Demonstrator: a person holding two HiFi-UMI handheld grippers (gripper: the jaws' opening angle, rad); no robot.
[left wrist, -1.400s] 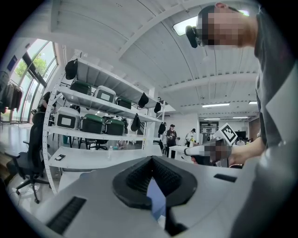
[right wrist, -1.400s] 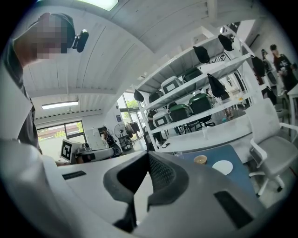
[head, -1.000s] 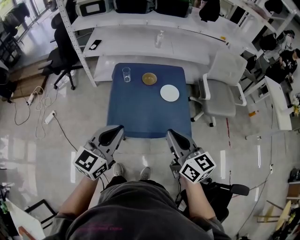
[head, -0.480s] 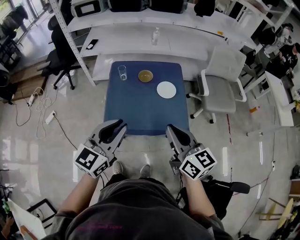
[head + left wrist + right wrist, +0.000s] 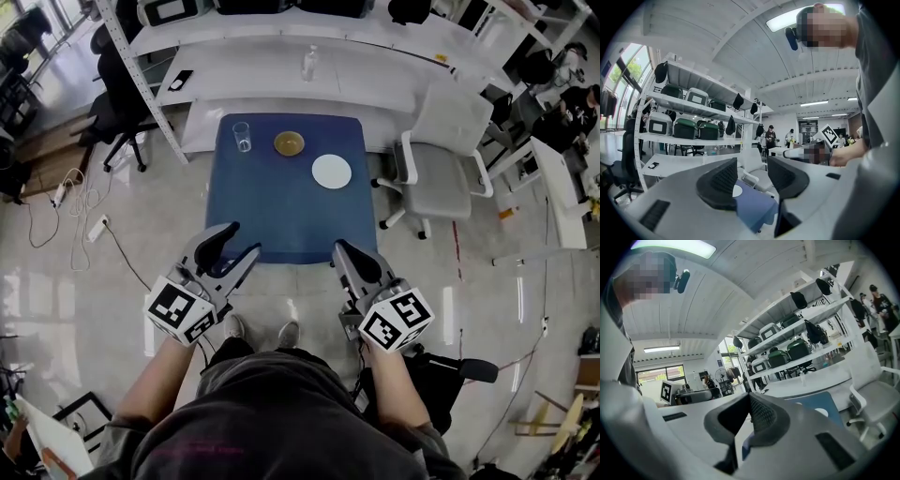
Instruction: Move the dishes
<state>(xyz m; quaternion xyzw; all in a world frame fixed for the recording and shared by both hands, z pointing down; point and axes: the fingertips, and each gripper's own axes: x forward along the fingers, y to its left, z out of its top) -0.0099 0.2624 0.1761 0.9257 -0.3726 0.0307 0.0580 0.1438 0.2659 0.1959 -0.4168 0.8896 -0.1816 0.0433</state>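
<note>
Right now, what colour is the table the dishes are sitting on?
Dark blue. The table shows best in the head view.

1. The room was bright and evenly lit: a ceiling light panel (image 5: 806, 18) glowed overhead, and daylight entered through windows (image 5: 616, 79).
2. The glossy floor (image 5: 56, 300) showed pale glare streaks.
3. Every view bowed at its edges, and both gripper views had dark, rounded corners.
4. The left gripper (image 5: 752, 174) and right gripper (image 5: 749, 416) looked soft up close.

One blue table (image 5: 281, 216) sits at upper centre. On it are one glass (image 5: 242, 136), one brown bowl (image 5: 289, 143) and one white plate (image 5: 331, 171).
</note>
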